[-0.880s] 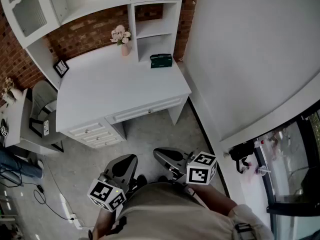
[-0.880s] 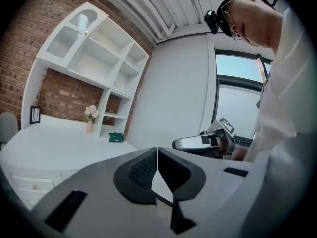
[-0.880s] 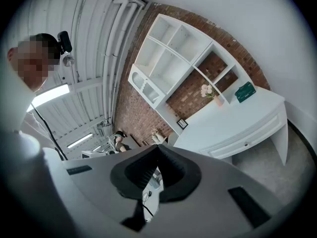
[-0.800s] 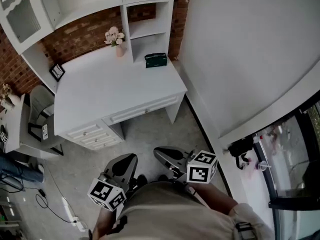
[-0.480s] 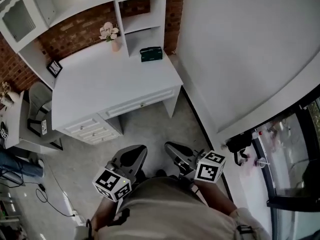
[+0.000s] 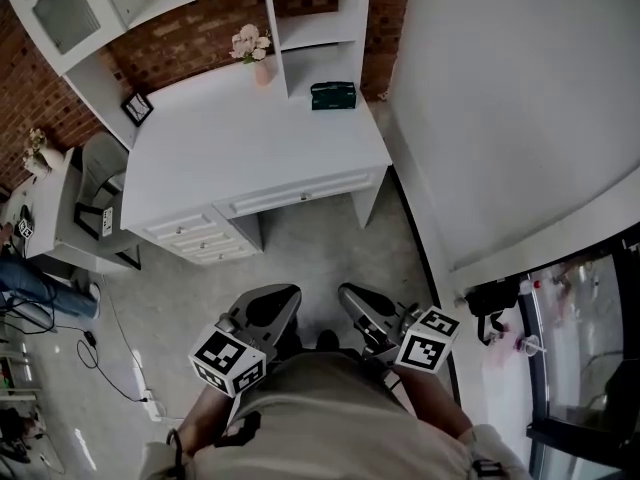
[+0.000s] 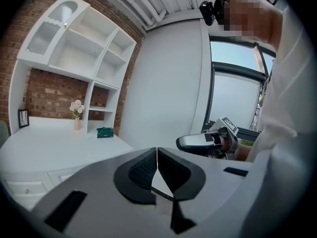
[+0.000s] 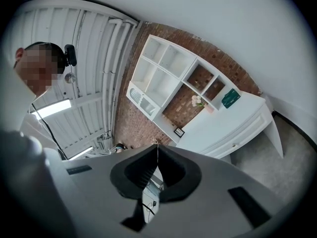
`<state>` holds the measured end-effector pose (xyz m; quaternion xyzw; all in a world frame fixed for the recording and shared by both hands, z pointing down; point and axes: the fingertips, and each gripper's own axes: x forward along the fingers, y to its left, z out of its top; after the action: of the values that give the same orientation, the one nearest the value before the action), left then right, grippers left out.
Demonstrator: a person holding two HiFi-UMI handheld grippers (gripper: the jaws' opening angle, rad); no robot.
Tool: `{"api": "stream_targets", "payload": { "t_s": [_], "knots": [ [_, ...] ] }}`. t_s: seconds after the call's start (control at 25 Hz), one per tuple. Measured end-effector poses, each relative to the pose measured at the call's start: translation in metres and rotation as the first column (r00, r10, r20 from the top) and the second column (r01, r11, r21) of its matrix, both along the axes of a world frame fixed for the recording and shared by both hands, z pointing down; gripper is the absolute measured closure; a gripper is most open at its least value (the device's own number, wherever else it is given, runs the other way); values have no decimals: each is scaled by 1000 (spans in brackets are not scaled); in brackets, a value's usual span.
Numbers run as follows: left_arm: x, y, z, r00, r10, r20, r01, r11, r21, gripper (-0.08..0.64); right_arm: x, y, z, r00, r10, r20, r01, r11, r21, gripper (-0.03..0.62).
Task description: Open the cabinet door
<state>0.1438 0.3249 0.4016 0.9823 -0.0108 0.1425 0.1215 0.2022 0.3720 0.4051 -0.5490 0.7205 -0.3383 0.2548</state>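
Our left gripper (image 6: 272, 306) and right gripper (image 6: 356, 304) are clenched empty, short of the desk (image 6: 250, 158); cabinet door (image 6: 62, 13) above its left end, left nearer.

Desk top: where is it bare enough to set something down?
The white desk top is bare across its middle and front, from the black picture frame to the right edge. Crowded only at the back: pink flower vase and dark green box.
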Motion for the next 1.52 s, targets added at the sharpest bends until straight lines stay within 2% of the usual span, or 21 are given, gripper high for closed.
{"api": "stream_targets", "payload": {
  "t_s": [0.28, 0.48, 0.68, 0.88, 1.12, 1.52],
  "knots": [
    [10, -17, -4, 1000, 9, -25, -9, 1000, 10, 540, 5, -8, 10, 1000, 16, 18, -15, 999, -34, 566],
    [2, -43, 0, 999, -22, -39, 21, 1000, -19, 540, 0, -30, 12, 1000, 0, 8, 0, 997, -78, 566],
    [-11, -88, 0, 995, -75, -66, 72, 997, -37, 540, -10, -69, 17, 999, -51, 19, 53, 991, -125, 566],
    [-38, -150, -2, 985, -143, -92, 137, 989, -63, 540, -35, -124, 15, 990, -139, -2, 137, 975, -174, 566],
    [-76, -222, -4, 966, -226, -122, 220, 973, -66, 539, -71, -187, 8, 971, -239, -21, 233, 960, -158, 566],
    [-134, -285, 10, 939, -327, -111, 318, 944, -87, 540, -119, -262, 22, 932, -362, -9, 350, 908, -230, 566]
  ]
}}
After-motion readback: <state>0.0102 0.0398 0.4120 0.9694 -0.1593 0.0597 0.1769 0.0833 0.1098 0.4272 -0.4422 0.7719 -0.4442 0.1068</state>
